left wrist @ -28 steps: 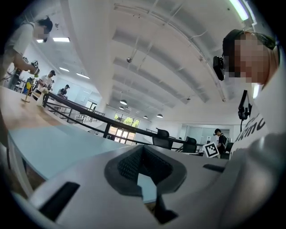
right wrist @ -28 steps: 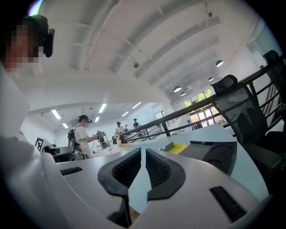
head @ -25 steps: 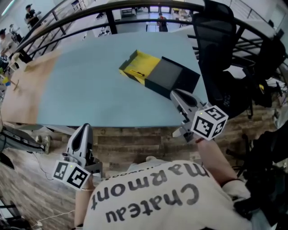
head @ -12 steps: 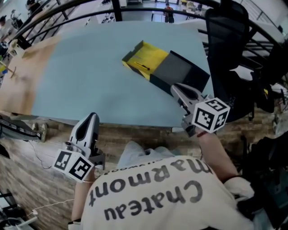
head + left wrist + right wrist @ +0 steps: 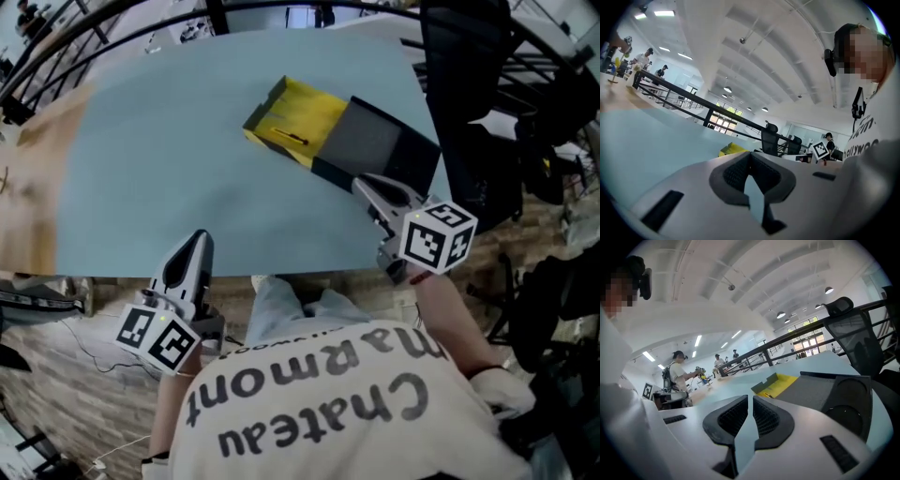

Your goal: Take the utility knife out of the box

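Observation:
The box (image 5: 339, 141) lies on the light blue table top: a yellow tray (image 5: 292, 117) slid partly out of a black sleeve (image 5: 380, 152). A thin dark item (image 5: 287, 139) rests on the tray, too small to identify. My right gripper (image 5: 361, 187) is shut and empty, its tip just short of the sleeve's near edge. My left gripper (image 5: 200, 240) is shut and empty over the table's near edge, far left of the box. The right gripper view shows the tray (image 5: 782, 383) and sleeve (image 5: 820, 391) ahead of the shut jaws (image 5: 750, 401). In the left gripper view the tray (image 5: 731, 150) sits far beyond the shut jaws (image 5: 750, 157).
The blue mat (image 5: 159, 150) covers most of the table, with bare wood (image 5: 23, 206) at the left. A black office chair (image 5: 469, 75) stands right of the box. A black railing (image 5: 141, 14) runs behind the table. People stand in the distance.
Both grippers have moved forward and lower toward the table. The left tip now reaches the near edge. The right tip stays close to the black sleeve. Both stay shut.

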